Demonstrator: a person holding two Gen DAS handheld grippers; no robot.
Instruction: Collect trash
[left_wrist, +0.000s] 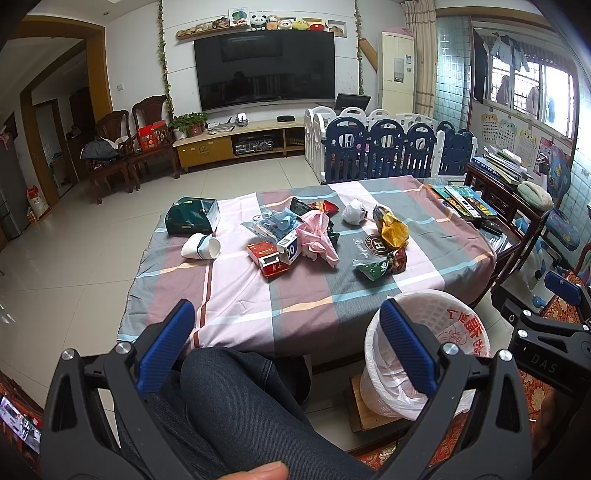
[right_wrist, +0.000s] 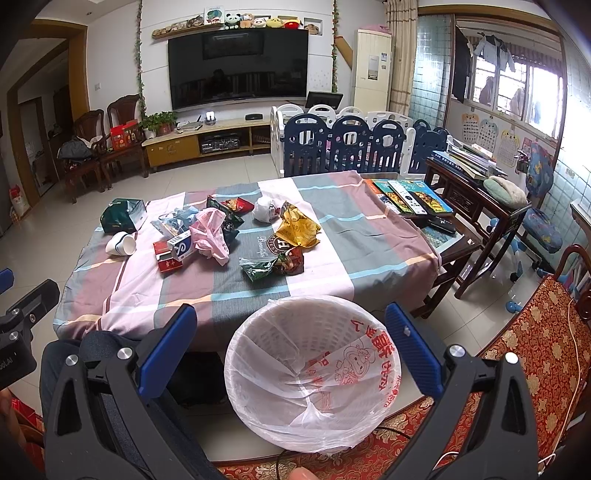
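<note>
Trash lies on the checked tablecloth (left_wrist: 314, 295): a white paper cup (left_wrist: 201, 246), a red cigarette pack (left_wrist: 267, 259), a pink bag (left_wrist: 318, 236), a yellow wrapper (left_wrist: 393, 227), a green wrapper (left_wrist: 375, 267), a crumpled white tissue (left_wrist: 354, 212) and a dark green box (left_wrist: 192, 220). A white bin with a plastic liner (right_wrist: 314, 376) stands by the table's near edge, empty. My left gripper (left_wrist: 288, 347) is open above my knee, short of the table. My right gripper (right_wrist: 290, 350) is open over the bin. The same trash shows in the right wrist view, with the cup (right_wrist: 121, 243) and yellow wrapper (right_wrist: 297, 227).
Books (right_wrist: 410, 197) lie on the table's right end beside a dark wooden side table (right_wrist: 476, 206). A red patterned sofa (right_wrist: 535, 350) is at the right. A blue and white playpen (left_wrist: 388, 147) and a TV stand (left_wrist: 236, 142) are beyond the table.
</note>
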